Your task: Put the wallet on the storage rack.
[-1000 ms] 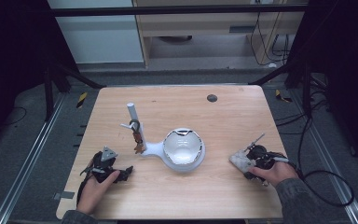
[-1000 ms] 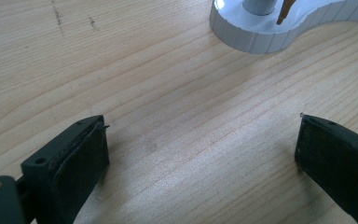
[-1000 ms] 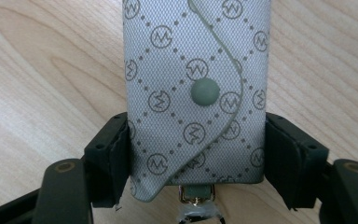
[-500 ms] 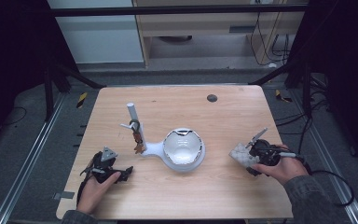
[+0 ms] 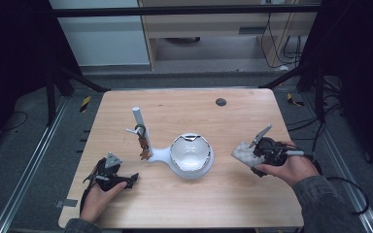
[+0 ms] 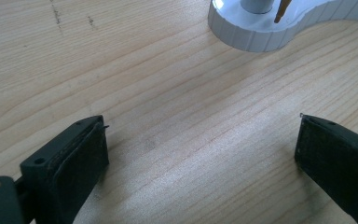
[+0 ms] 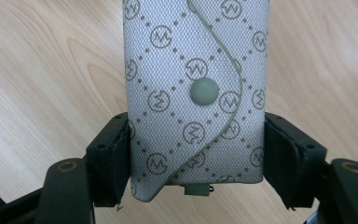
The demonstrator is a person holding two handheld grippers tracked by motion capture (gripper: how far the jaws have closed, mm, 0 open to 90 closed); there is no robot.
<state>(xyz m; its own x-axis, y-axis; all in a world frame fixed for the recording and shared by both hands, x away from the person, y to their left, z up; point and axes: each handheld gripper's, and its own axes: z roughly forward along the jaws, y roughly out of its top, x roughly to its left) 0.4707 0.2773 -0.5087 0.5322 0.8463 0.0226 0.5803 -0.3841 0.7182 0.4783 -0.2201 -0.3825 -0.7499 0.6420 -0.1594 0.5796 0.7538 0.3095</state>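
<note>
My right gripper [image 7: 196,156] is shut on a grey pouch [image 7: 196,84] with a diamond logo print and a round snap button, both jaws pressing its two long sides. In the high view the pouch [image 5: 243,154] hangs just above the table at the right, in my right gripper [image 5: 250,156]. At the table's front left my left gripper [image 5: 127,177] rests open on the wood. Its jaws [image 6: 200,135] stand wide apart with bare wood between them. A white stand [image 5: 190,155] with a bowl and an upright post [image 5: 138,119] sits mid-table, small brown pieces hanging from its hook.
The stand's white ribbed base [image 6: 261,35] lies just beyond my left gripper. A dark round hole [image 5: 220,102] marks the far side of the wooden table [image 5: 184,204]. Metal frame rails run along both sides, and a cable trails from the right gripper.
The right hand has risen with the pouch in its grip and drifted slightly towards the bowl. The left hand has stayed put.
</note>
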